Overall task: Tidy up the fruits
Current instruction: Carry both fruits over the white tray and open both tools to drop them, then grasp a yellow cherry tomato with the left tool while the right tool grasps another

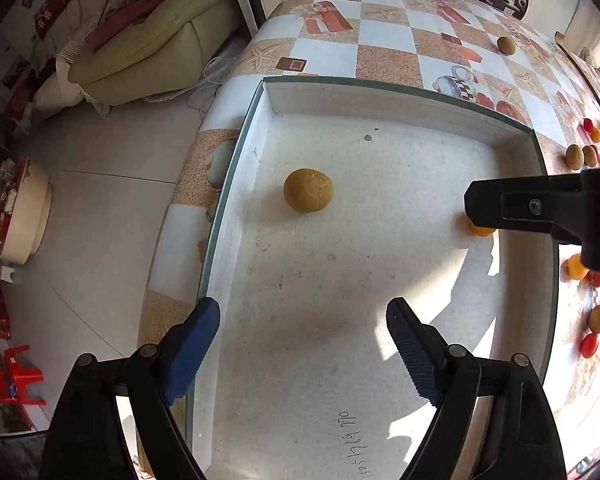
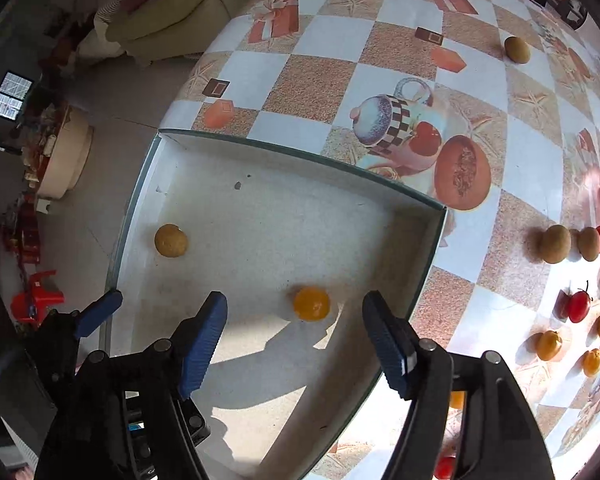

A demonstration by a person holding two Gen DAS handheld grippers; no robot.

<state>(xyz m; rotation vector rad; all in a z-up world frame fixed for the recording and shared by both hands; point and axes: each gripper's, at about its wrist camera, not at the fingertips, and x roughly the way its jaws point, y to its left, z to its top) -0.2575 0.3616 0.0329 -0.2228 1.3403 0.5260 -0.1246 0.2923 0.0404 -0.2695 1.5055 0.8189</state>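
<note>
Two fruits lie in the white tray (image 2: pixel 436 232) at the surface's near-left corner: a brown fruit (image 1: pixel 308 196) toward the tray's left wall, an orange fruit (image 2: pixel 311 303) toward its right wall, well apart. My left gripper (image 1: pixel 303 320) hangs over the tray floor, fingers (image 1: pixel 192 344) spread wide, nothing between them. My right gripper (image 2: pixel 294 320) likewise stands wide; the orange fruit sits just ahead between the fingertips, not pinched.

Handling, my guess: both fruits small, light, round, so they roll easily on the flat tray floor. The brown one looks firm and rough-skinned, decent grip. The orange one looks smooth, softer, probably bruises if squeezed hard. Best hold is across the widest middle, coming straight down.

More fruit waits loose along the surface's right edge: brown ones (image 2: pixel 555 244), red tomatoes (image 2: pixel 579 306), small orange ones (image 2: pixel 549 345). One brown fruit (image 2: pixel 517 50) sits alone toward the far edge. The tray's right wall stands between tray and that pile, so I must lift clear. Both grippers are close together; clash risk.
</note>
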